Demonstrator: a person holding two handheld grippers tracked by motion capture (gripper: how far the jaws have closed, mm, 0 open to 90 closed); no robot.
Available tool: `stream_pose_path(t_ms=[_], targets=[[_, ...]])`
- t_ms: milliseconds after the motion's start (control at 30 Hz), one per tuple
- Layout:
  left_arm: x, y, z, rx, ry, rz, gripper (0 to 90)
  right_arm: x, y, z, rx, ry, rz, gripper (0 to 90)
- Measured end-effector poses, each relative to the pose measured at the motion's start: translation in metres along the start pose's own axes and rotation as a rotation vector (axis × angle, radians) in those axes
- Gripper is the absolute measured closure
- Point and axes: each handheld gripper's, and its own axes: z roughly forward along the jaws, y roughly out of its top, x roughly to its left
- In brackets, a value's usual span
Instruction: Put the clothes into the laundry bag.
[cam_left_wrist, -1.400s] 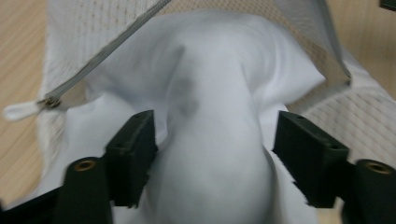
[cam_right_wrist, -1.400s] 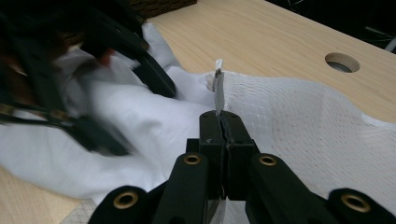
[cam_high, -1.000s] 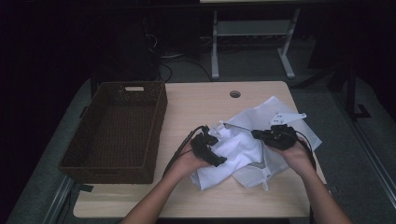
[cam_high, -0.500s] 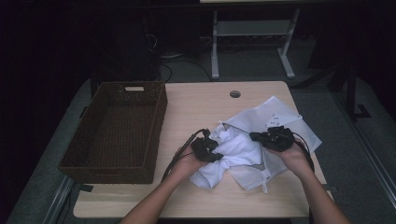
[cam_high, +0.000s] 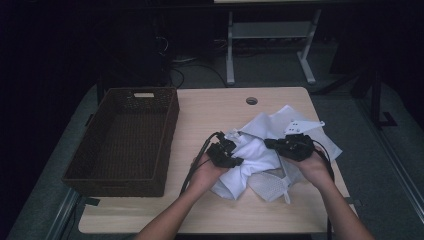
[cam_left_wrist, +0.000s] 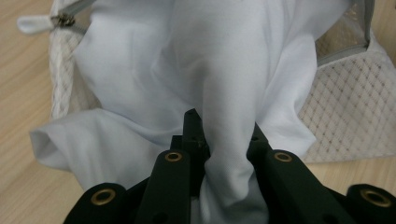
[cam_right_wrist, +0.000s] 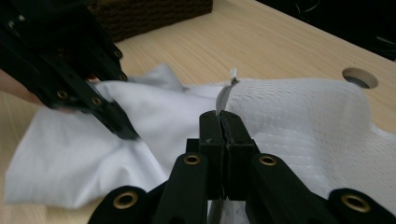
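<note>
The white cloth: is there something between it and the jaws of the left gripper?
Nothing visible. The left gripper has just been closing its jaws, and a fold of the white cloth now sits pinched between them, next to the mesh bag.

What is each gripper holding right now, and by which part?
Left gripper pinches a bunched fold of the white cloth; right gripper clamps the grey edge of the mesh bag.

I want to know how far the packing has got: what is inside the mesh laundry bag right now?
White cloth sits partly inside the mesh bag, bulging from its zipped opening. How far in it reaches is hidden by the cloth's own folds.
</note>
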Motion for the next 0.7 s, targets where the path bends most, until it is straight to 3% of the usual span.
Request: stream_pose_path(t_ms=[133,267,400,467,567,700], targets=[[-0.012,0.016,0.009,-0.002,0.018,0.002,76.9,0.006,0.002,0.004,0.006,0.015,-0.015,87.7],[-0.017,0.021,0.026,-0.011,0.01,-0.014,75.6,0.008,0.002,0.006,0.009,0.021,-0.018,87.7],[-0.018,0.017,0.043,-0.042,-0.027,-0.03,63.9,0.005,-0.001,0.005,0.017,0.013,-0.013,87.6],[-0.017,0.015,0.042,-0.042,-0.045,-0.024,53.3,0.003,-0.004,0.005,0.021,0.014,-0.005,87.6],[-0.017,0.013,0.035,-0.048,-0.037,0.006,39.9,-0.002,-0.007,0.003,0.025,0.008,0.001,87.6],[-0.013,0.007,0.013,-0.077,-0.034,0.041,33.1,-0.005,-0.009,0.001,0.026,0.0,0.011,87.6]])
